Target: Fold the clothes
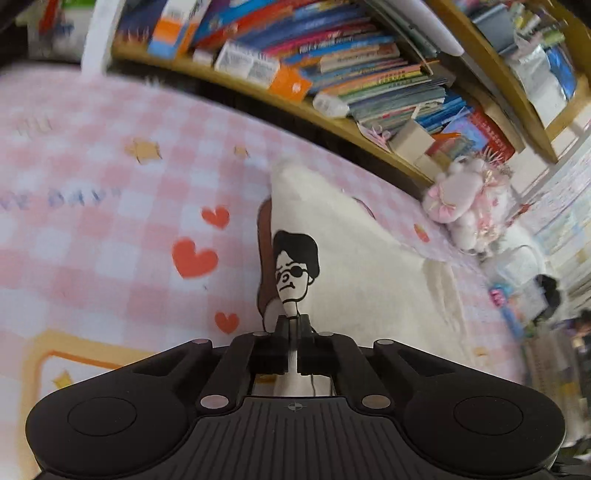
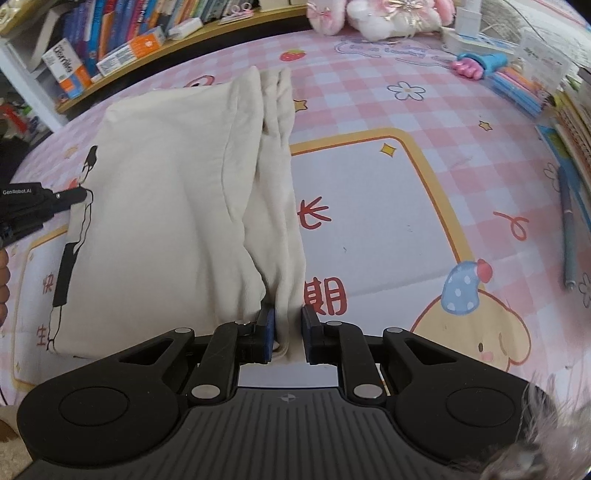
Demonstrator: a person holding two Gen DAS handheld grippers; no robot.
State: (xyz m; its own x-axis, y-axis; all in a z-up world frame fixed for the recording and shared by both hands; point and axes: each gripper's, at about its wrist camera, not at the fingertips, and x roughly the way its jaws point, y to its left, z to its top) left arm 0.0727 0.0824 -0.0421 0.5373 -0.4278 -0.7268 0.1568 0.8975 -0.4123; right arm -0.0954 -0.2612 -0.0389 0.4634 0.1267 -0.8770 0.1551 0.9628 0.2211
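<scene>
A cream shirt (image 2: 166, 203) with a black cartoon figure printed on it lies folded on a pink checked cloth (image 2: 369, 92). My right gripper (image 2: 289, 325) is shut on the shirt's near right edge, with bunched fabric filling the gap between its blue pads. In the left wrist view, my left gripper (image 1: 293, 325) is shut on the shirt (image 1: 369, 266) just below the printed head, and a thin strip of fabric shows between its fingers. In the right wrist view, the left gripper (image 2: 86, 194) reaches in at the shirt's left edge.
A wooden bookshelf (image 1: 351, 55) full of books runs behind the cloth. A pink plush toy (image 2: 373, 14) lies at the far edge. A grey pen (image 2: 567, 221), a pink and blue toy (image 2: 476, 64) and stacked books (image 2: 576, 122) line the right side.
</scene>
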